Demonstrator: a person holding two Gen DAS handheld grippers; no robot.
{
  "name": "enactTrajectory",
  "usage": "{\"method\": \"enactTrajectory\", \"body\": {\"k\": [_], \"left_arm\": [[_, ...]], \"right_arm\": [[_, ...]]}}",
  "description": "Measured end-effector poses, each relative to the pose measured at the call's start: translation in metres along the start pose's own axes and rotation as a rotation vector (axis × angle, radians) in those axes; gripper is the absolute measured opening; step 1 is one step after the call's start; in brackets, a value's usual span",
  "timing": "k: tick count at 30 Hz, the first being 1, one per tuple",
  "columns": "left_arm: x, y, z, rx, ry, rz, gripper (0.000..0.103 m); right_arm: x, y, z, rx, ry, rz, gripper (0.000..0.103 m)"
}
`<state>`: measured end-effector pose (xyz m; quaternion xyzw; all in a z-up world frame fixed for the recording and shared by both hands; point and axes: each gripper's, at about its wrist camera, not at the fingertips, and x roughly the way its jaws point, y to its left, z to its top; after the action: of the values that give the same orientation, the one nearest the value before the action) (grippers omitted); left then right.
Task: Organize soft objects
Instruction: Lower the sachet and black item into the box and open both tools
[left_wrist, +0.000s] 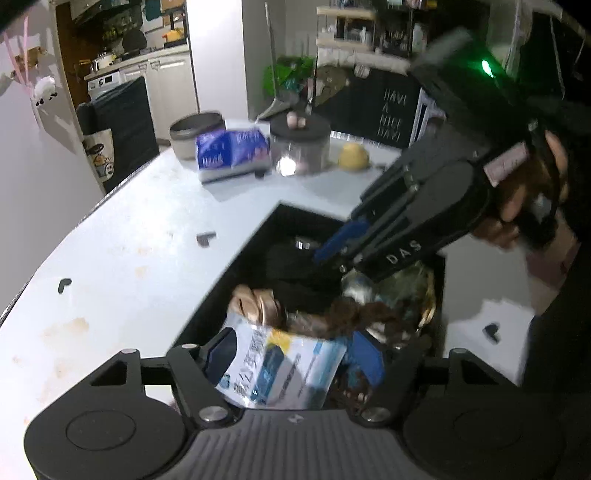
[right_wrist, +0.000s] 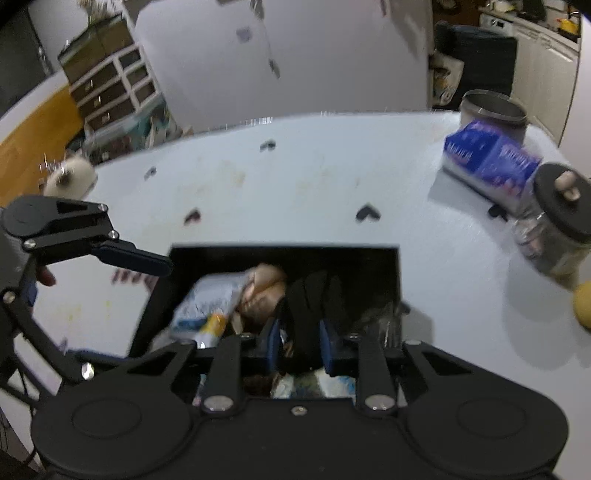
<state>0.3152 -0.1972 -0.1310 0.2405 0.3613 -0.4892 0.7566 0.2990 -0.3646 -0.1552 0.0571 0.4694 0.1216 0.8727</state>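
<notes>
A black bin (left_wrist: 255, 243) (right_wrist: 391, 266) on the white table holds soft things: a white-and-blue packet (left_wrist: 280, 365) (right_wrist: 207, 310), a tan item (left_wrist: 258, 299) (right_wrist: 262, 288), a brown furry thing (left_wrist: 351, 314) and a black glove (right_wrist: 306, 306). My left gripper (left_wrist: 291, 354) hovers over the bin's near end, jaws wide apart around the packet, apparently not gripping. My right gripper (right_wrist: 299, 343) (left_wrist: 328, 247) reaches into the bin, its blue pads (right_wrist: 327, 343) closed on the black glove.
On the table behind the bin stand a grey round pot (left_wrist: 195, 134) (right_wrist: 493, 110), a blue tissue pack (left_wrist: 232, 155) (right_wrist: 491, 158), a clear jar with a black lid (left_wrist: 299, 147) (right_wrist: 554, 225) and a yellow round thing (left_wrist: 354, 157) (right_wrist: 583, 306). Small dark marks dot the tabletop (left_wrist: 147, 236).
</notes>
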Motion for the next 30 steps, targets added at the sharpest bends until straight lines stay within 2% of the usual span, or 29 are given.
{"method": "enactTrajectory", "body": {"k": [6, 8, 11, 15, 18, 20, 23, 24, 28, 30], "left_arm": [[0.02, -0.006, -0.01, 0.004, 0.069, 0.107, 0.066], [0.025, -0.002, -0.011, -0.011, 0.083, 0.145, 0.066], [0.029, 0.0, -0.012, -0.022, 0.098, 0.158, 0.066], [0.03, -0.002, -0.013, -0.03, 0.103, 0.17, 0.067], [0.035, -0.002, -0.012, -0.046, 0.113, 0.179, 0.067], [0.038, -0.003, -0.013, -0.056, 0.117, 0.187, 0.067], [0.037, -0.006, -0.013, -0.08, 0.114, 0.2, 0.067], [0.035, -0.006, -0.013, -0.093, 0.107, 0.201, 0.069], [0.024, -0.005, -0.015, -0.188, 0.047, 0.196, 0.092], [0.015, -0.005, -0.014, -0.248, 0.003, 0.201, 0.092]], "right_arm": [[0.01, -0.004, -0.007, -0.025, 0.038, -0.036, 0.02], [0.003, -0.005, -0.007, -0.018, 0.025, -0.039, 0.021], [-0.014, 0.001, -0.007, -0.049, -0.014, -0.049, 0.025], [-0.025, 0.017, -0.008, -0.083, -0.052, 0.025, 0.027], [-0.014, 0.029, -0.014, -0.126, 0.005, 0.064, 0.026], [-0.007, 0.034, -0.021, -0.159, 0.052, 0.052, 0.026], [-0.007, 0.029, -0.026, -0.151, 0.062, 0.055, 0.025], [-0.007, 0.027, -0.026, -0.141, 0.065, 0.062, 0.024], [-0.016, 0.024, -0.027, -0.133, 0.033, 0.074, 0.025], [-0.028, 0.022, -0.026, -0.13, -0.017, 0.085, 0.026]]}}
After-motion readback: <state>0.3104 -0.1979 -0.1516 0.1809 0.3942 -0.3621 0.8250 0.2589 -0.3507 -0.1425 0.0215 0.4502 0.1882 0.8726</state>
